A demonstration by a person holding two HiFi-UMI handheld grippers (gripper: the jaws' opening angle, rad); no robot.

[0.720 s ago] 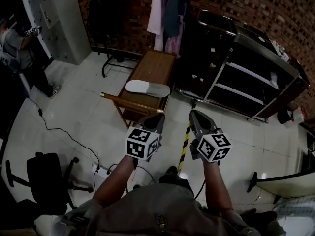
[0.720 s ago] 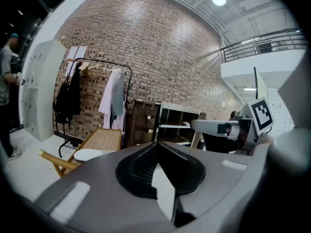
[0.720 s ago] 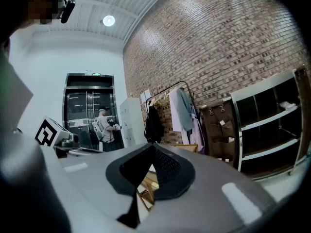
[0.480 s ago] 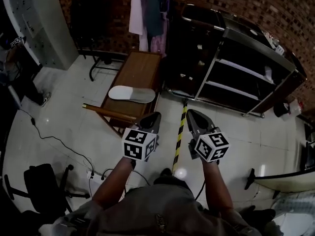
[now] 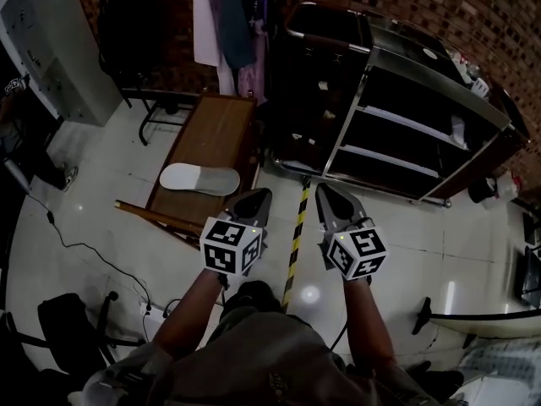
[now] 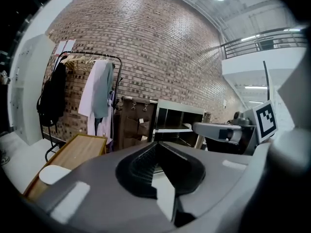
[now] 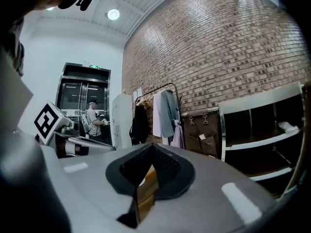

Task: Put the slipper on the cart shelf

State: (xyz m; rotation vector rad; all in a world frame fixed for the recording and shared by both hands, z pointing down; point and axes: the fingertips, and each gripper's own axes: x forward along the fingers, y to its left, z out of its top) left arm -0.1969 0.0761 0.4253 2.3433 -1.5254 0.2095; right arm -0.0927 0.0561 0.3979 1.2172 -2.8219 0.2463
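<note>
Sliding leftward in the head view as the person turned, the slipper (image 5: 200, 178) lies on the wooden table (image 5: 211, 121), untouched. Left gripper (image 5: 256, 197) and right gripper (image 5: 326, 193) hang closed, holding nothing. The cart (image 5: 427, 87) stands at the right. Pickup has not begun, so the next move probably calls for reaching left with the jaws opened.

Slipper on table, cart to the right

The slipper (image 5: 200, 178) lies on the near end of the table (image 5: 213, 129), left of the cart (image 5: 423, 100) (well apart from its shelves). A clothes rack (image 5: 221, 24) stands behind the table. Before both, the left gripper (image 5: 256, 198) and right gripper (image 5: 326, 194) hang side by side, 1 strip of floor tape (image 5: 295, 231) between them.
</note>
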